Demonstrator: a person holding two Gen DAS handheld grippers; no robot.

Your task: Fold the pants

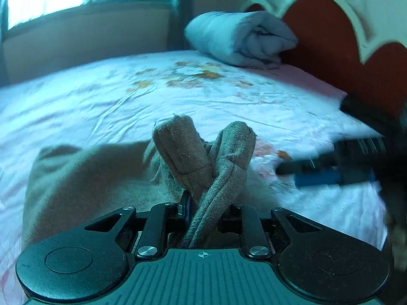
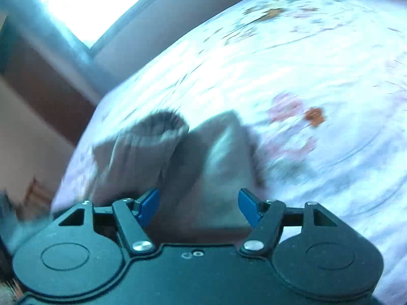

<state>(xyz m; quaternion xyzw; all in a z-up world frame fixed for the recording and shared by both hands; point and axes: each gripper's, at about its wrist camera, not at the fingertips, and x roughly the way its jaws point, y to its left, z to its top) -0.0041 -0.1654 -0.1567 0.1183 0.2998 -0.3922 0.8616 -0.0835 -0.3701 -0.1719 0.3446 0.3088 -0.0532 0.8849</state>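
Left gripper (image 1: 201, 208) clamped on pants (image 1: 89, 178) hem, cloth bunched up between its fingers. Right gripper (image 2: 198, 206) spread wide, holding nothing, pants (image 2: 142, 157) just ahead. Pants lie on bed (image 1: 127, 101); rolled blanket (image 1: 239, 38) at headboard (image 1: 343, 50).

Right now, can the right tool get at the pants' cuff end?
Probably yes: the right tool is open, the pants lie directly ahead, nothing between; motion blur hides contact.

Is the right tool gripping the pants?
No: the right tool stands open, its blue pads apart, with the brown pants lying unpinched between them.
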